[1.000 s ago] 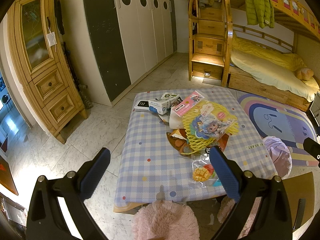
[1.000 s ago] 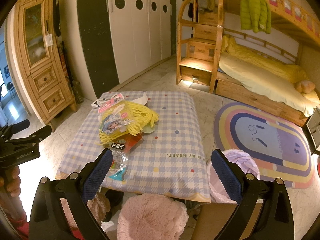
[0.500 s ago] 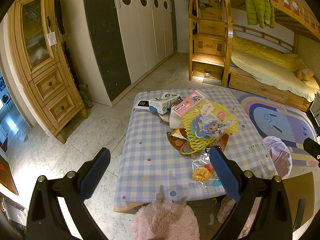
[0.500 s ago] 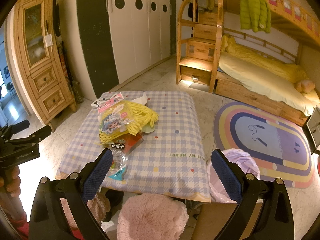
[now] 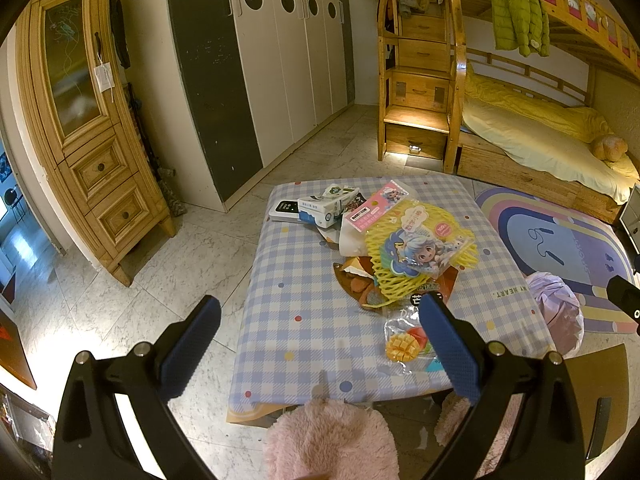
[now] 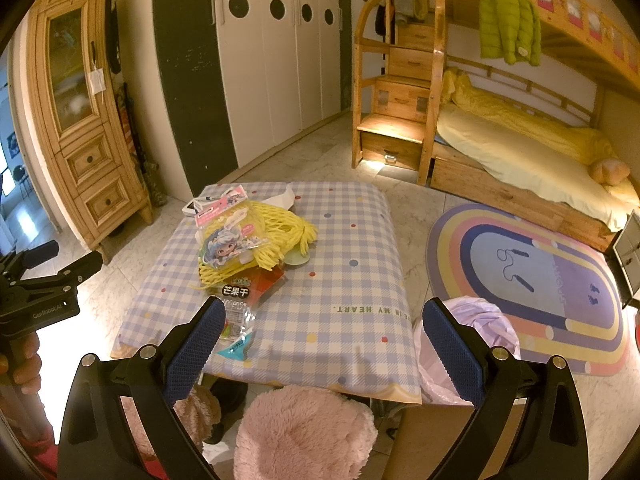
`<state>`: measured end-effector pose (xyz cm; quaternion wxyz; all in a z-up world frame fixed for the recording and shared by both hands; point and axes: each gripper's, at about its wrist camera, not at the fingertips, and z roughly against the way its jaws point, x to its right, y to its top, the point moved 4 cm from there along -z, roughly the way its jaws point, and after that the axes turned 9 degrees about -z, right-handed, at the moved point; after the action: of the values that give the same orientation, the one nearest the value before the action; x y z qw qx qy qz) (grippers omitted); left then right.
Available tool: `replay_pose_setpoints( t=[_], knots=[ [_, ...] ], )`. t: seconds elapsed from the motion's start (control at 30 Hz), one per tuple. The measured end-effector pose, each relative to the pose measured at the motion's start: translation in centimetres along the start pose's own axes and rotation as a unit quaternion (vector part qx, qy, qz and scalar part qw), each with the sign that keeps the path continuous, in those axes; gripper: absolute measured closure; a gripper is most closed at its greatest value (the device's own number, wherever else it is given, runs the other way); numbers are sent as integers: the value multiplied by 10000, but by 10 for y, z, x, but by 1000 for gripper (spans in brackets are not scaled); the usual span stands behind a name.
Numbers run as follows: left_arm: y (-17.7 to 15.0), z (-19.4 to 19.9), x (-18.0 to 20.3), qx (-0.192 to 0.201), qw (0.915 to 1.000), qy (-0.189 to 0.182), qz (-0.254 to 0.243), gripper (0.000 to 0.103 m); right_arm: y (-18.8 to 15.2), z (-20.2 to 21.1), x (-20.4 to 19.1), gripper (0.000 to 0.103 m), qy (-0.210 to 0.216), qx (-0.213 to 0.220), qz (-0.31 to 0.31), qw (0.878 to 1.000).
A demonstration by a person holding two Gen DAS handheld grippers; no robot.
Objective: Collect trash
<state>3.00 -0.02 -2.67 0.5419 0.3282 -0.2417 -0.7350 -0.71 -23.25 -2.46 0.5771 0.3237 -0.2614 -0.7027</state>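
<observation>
Both tongs, left gripper and right gripper, released; mango wrapper (light, slippery film) at table near edge, best pinched by its rim.

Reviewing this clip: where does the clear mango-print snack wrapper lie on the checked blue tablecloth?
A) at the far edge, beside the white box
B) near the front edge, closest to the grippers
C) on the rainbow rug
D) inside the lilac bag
B: the clear mango-print snack wrapper lies on the checked blue tablecloth nearest the camera, in front of the yellow foam net, while both grippers hover open above it.
</observation>
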Motion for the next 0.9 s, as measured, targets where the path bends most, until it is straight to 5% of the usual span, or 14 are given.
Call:
replay_pose_setpoints(
  t=[0.57, 0.9],
  knots=[
    [-2, -3, -3, -43, 10000, 26, 62, 7, 2, -3, -6, 5, 33, -40, 8, 10000],
    [-19, -31, -19, -123, 9997, -7, 199, 7, 5, -31, -25, 5, 433, 99, 200, 9988]
  ],
)
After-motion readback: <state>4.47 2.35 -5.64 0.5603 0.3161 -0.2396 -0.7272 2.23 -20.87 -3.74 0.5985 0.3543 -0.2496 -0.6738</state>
